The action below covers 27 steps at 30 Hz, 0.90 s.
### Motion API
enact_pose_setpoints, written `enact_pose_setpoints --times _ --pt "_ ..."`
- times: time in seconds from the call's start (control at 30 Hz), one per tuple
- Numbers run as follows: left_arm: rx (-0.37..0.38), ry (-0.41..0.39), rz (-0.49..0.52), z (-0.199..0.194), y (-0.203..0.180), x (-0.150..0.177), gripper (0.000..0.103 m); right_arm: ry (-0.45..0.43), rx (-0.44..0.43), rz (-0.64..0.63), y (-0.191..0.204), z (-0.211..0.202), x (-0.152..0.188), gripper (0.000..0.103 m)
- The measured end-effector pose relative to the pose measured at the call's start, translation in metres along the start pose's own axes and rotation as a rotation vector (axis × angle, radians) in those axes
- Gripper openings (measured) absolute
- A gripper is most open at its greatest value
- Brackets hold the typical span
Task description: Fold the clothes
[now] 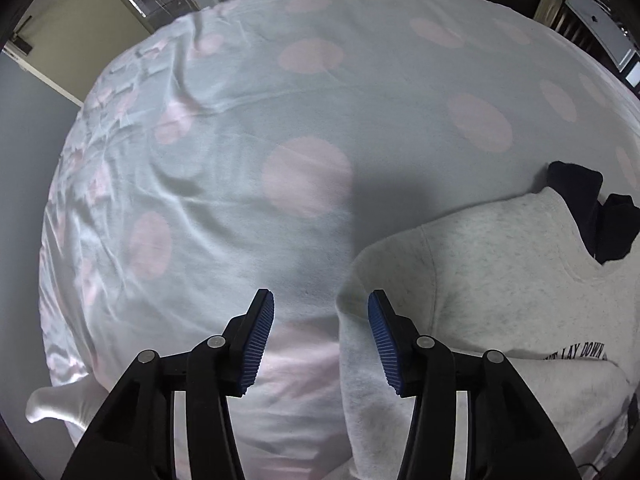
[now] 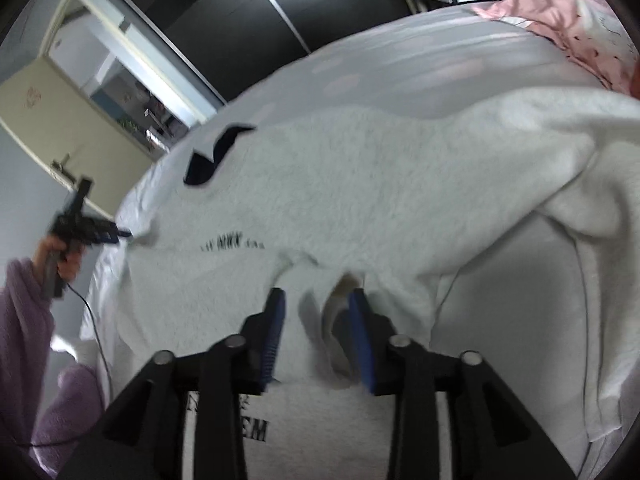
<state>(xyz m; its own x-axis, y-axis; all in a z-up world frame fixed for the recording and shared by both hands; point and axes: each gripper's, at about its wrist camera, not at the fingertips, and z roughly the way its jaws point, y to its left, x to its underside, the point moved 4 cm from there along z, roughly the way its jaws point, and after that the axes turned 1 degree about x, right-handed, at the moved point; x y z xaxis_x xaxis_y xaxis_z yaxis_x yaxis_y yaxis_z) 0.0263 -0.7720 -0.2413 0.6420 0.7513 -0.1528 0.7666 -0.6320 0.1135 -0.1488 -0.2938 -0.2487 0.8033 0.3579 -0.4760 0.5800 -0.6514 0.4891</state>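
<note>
A light grey sweatshirt (image 1: pixel 500 280) with black lettering (image 1: pixel 576 350) lies spread on the bed, its dark navy neck lining (image 1: pixel 600 220) showing. My left gripper (image 1: pixel 320 300) hangs open over the sweatshirt's edge, nothing pressed between its blue pads. In the right wrist view the sweatshirt (image 2: pixel 360 184) is partly folded over itself. My right gripper (image 2: pixel 317 296) stands open with a bunched fold of the fabric loose between its fingers. The left gripper (image 2: pixel 120 234) also shows at the sweatshirt's left edge, held by a hand in a purple sleeve (image 2: pixel 24 312).
The bed sheet (image 1: pixel 240 120) is pale with large pink dots and wrinkles on its left side. Pink bedding (image 2: pixel 560 12) is heaped at the bed's far right. A door (image 2: pixel 40 120) and dark wardrobe (image 2: pixel 224 12) stand beyond the bed.
</note>
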Motion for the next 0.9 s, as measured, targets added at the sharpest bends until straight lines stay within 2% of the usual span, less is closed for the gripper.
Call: enact_pose_setpoints --times 0.1,0.17,0.27,0.3,0.33,0.4,0.43,0.53,0.63,0.73,0.83,0.9 --pt "0.025 0.011 -0.035 0.01 -0.002 0.003 0.054 0.027 -0.016 0.037 0.001 0.01 -0.01 0.05" --pt "0.032 0.019 -0.056 0.018 -0.005 0.004 0.054 0.072 -0.015 0.049 0.002 0.026 -0.013 0.05" --pt "0.011 0.027 -0.075 0.029 -0.007 0.007 0.054 0.145 0.041 0.096 -0.011 0.052 -0.008 0.049" --pt "0.005 0.026 -0.079 0.032 -0.008 0.007 0.051 0.15 0.045 0.117 -0.015 0.056 -0.006 0.045" --pt "0.004 0.023 -0.081 0.033 -0.009 0.008 0.036 0.144 0.052 0.122 -0.016 0.056 -0.006 0.033" --pt "0.039 0.023 -0.088 0.034 -0.012 0.01 0.017 0.139 0.066 0.104 -0.014 0.054 -0.006 0.015" --pt "0.041 0.015 -0.087 0.032 -0.013 0.01 0.014 0.138 0.072 0.081 -0.011 0.051 -0.007 0.011" --pt "0.046 -0.009 -0.086 0.024 -0.01 0.008 0.009 0.087 0.102 -0.03 0.009 0.032 -0.017 0.006" --pt "0.067 -0.027 -0.095 0.016 -0.001 0.004 0.008 -0.011 0.107 -0.142 0.035 0.007 -0.038 0.002" --pt "0.124 -0.024 -0.146 0.015 0.016 -0.002 0.008 -0.105 0.134 -0.254 0.06 -0.006 -0.063 0.002" --pt "0.138 -0.018 -0.174 0.021 0.026 -0.008 0.008 -0.124 0.168 -0.295 0.067 0.005 -0.08 0.002" --pt "0.125 -0.009 -0.164 0.03 0.022 -0.011 0.008 -0.087 0.195 -0.288 0.06 0.028 -0.086 0.002"
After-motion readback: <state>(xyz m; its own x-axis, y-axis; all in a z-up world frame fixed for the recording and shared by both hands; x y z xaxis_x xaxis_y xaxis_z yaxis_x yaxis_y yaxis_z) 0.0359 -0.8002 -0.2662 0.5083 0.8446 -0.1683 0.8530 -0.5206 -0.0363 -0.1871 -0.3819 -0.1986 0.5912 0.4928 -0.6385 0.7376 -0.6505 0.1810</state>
